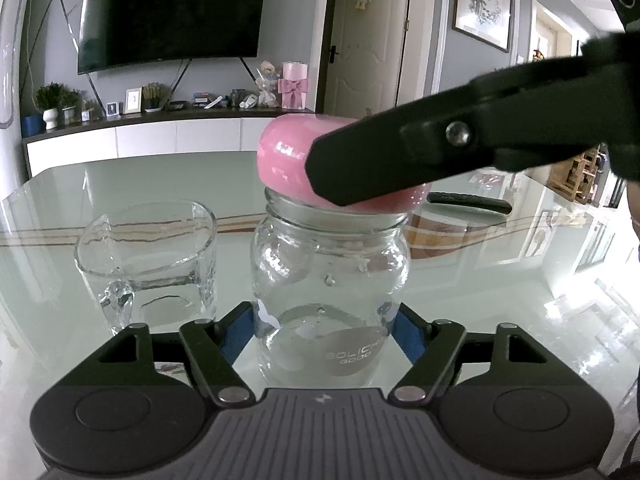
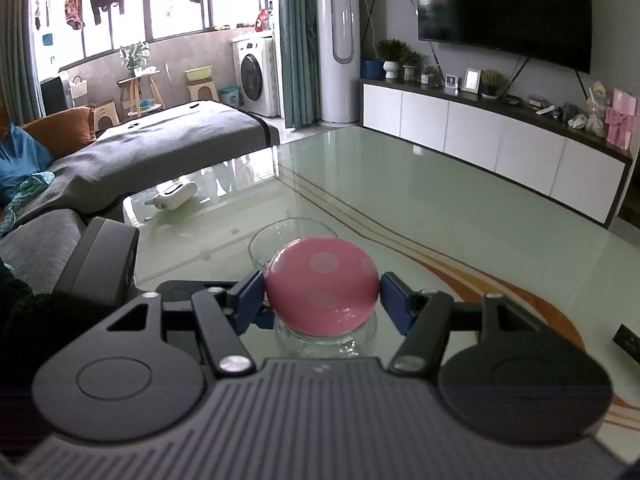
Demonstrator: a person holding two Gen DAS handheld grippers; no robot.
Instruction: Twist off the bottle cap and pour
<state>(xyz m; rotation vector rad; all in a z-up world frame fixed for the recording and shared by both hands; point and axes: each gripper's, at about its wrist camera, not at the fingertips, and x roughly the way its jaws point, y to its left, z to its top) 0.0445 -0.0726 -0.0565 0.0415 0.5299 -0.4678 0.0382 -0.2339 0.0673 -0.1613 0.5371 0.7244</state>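
A clear glass jar-like bottle (image 1: 328,280) with a little water stands on the glass table, held between the blue pads of my left gripper (image 1: 326,326), which is shut on its lower body. Its pink dotted cap (image 1: 288,156) sits tilted on the bottle's neck. My right gripper (image 2: 322,292) comes in from the right and is shut on the cap (image 2: 322,284), one pad on each side. The bottle's rim (image 2: 328,340) shows just under the cap. An empty clear glass cup (image 1: 148,256) stands left of the bottle; its rim shows beyond the cap in the right wrist view (image 2: 292,232).
The pale green glass table (image 1: 480,280) stretches all around. A dark remote (image 1: 468,200) lies behind the bottle to the right. A white device (image 2: 174,196) lies near the table's far left edge. A sofa (image 2: 140,160) and a white TV cabinet (image 2: 500,140) border the table.
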